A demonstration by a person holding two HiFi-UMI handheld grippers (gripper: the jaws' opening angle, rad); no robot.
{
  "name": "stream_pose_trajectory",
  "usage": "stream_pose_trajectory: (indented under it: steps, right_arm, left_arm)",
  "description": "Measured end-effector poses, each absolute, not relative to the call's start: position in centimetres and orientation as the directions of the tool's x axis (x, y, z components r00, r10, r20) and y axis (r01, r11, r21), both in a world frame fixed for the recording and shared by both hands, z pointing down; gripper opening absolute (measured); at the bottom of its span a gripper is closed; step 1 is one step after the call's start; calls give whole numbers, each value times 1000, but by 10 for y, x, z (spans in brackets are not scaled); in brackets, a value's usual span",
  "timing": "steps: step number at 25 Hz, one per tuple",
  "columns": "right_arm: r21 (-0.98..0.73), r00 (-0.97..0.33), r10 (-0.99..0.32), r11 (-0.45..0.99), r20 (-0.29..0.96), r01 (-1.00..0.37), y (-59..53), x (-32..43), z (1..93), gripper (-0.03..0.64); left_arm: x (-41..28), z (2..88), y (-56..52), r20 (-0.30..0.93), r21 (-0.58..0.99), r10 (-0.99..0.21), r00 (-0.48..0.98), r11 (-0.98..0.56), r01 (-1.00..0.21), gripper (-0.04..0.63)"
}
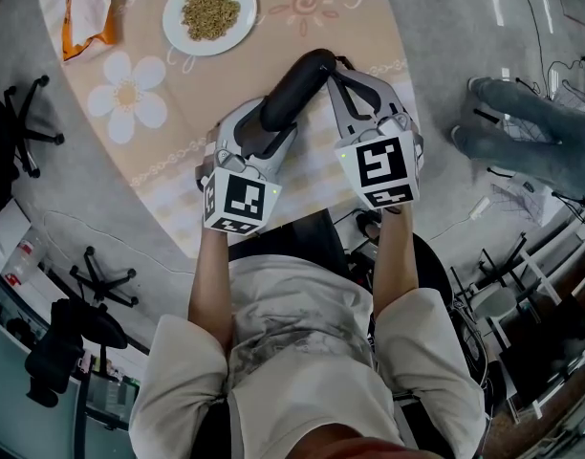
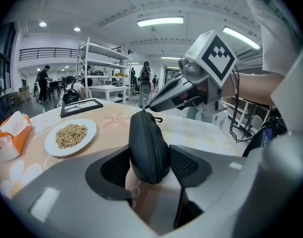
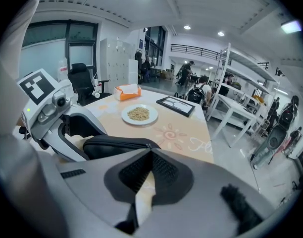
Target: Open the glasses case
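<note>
My left claw (image 2: 150, 158) is clamped on the glasses case (image 2: 149, 143). Both ribbed pads press its near end, and it is held on edge with the zip seam facing my camera. My right claw (image 3: 150, 155) has its tips pinched together with no gap showing. They sit right at the case's far end, where the zip line finishes. From the left gripper view, the right claw's point touches the top of the case just beside the small pull tab (image 2: 156, 119). I cannot tell whether the tab is actually nipped between the tips or only lying against them.

In the head view the case (image 1: 297, 89) lies dark and long across the flowered worktop (image 1: 226, 103), near the edge by my body. The left claw (image 1: 262, 134) is at its near end and the right claw (image 1: 335, 67) at its far end. Farther out, well clear of the work, are a white plate (image 1: 174, 27) of grain and an orange packet (image 1: 87, 12).

The seam looks fully zipped along everything I can see, so I judge this to be the very start of the unzip: case braced, puller at the tab. Next I need a sure bite on that tab. Then a steady draw along the seam and around the curved end, with the left claw holding the case firm so it does not twist. If the tips slide off, I should re-approach the tab rather than tug.
</note>
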State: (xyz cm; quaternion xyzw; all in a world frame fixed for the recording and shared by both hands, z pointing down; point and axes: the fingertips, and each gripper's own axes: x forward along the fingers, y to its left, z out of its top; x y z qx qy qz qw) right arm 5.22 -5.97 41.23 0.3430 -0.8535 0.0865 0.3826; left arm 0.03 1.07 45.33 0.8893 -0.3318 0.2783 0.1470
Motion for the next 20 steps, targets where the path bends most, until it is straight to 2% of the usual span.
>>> stream_pose_trajectory:
  steps: [20]
  right_arm:
    - [113,-422,-510,727,750,-678,-72,65,432,15]
  left_arm:
    - [-4,456,18,597,84,-510,620,-729,-680,258]
